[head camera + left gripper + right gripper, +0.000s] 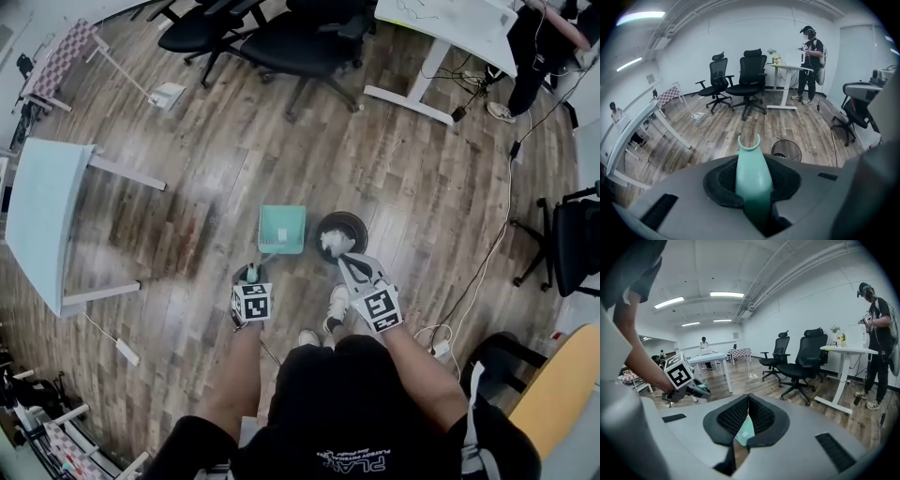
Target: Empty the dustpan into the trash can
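Observation:
In the head view the teal dustpan (pixel 282 229) hangs low over the wood floor, just left of the round black wire trash can (pixel 343 226). My left gripper (pixel 251 275) is shut on the dustpan's handle (pixel 751 164), which runs up between the pads and ends in a forked tip. The trash can (pixel 786 151) stands beyond it to the right. My right gripper (pixel 335 246) reaches over the can's near rim. Its pads (pixel 736 416) meet at the tips, and a teal patch with a white label shows through the gap below them. My left gripper (pixel 696 389) appears at the left of the right gripper view.
Black office chairs (pixel 300 37) stand ahead, a white desk (pixel 42 211) at the left and another (pixel 450 28) at the far right. Near that far desk stands a person (pixel 810 63). Cables (pixel 487 253) trail along the floor on the right. My own shoes (pixel 337 305) are just behind the can.

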Action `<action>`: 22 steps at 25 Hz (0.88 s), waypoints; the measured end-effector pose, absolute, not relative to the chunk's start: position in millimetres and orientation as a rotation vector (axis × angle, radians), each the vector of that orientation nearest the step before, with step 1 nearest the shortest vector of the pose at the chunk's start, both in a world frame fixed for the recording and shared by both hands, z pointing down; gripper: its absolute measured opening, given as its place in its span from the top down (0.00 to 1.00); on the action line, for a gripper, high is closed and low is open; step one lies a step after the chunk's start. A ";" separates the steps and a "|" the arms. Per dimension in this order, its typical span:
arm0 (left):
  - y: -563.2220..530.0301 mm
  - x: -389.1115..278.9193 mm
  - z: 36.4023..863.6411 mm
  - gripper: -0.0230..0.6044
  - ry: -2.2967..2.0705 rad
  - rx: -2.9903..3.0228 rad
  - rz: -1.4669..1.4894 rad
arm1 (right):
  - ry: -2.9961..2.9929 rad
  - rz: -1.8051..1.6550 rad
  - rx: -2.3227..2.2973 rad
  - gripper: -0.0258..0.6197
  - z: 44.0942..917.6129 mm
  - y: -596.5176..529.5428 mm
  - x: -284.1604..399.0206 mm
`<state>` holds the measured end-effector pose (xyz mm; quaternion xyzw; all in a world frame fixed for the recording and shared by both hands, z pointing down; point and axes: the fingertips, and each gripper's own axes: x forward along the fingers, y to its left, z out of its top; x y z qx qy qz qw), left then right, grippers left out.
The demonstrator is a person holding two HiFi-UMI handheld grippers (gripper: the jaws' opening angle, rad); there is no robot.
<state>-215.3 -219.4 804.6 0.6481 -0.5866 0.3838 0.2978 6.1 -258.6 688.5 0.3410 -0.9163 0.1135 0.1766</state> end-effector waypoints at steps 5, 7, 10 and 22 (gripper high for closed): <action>-228.6 -217.4 830.6 0.81 -1.542 1.685 0.994 | -2.585 0.361 0.905 0.92 708.6 -258.3 6.8; -231.3 -214.6 838.6 0.81 -1.526 1.691 1.005 | -2.577 0.379 0.884 0.92 717.8 -257.3 6.9; -236.8 -207.0 847.6 0.81 -1.509 1.710 1.027 | -2.569 0.403 0.867 0.92 730.5 -259.5 5.6; -258.0 -197.8 871.5 0.80 -1.507 1.713 1.181 | -2.561 0.419 0.844 0.92 741.6 -259.4 1.5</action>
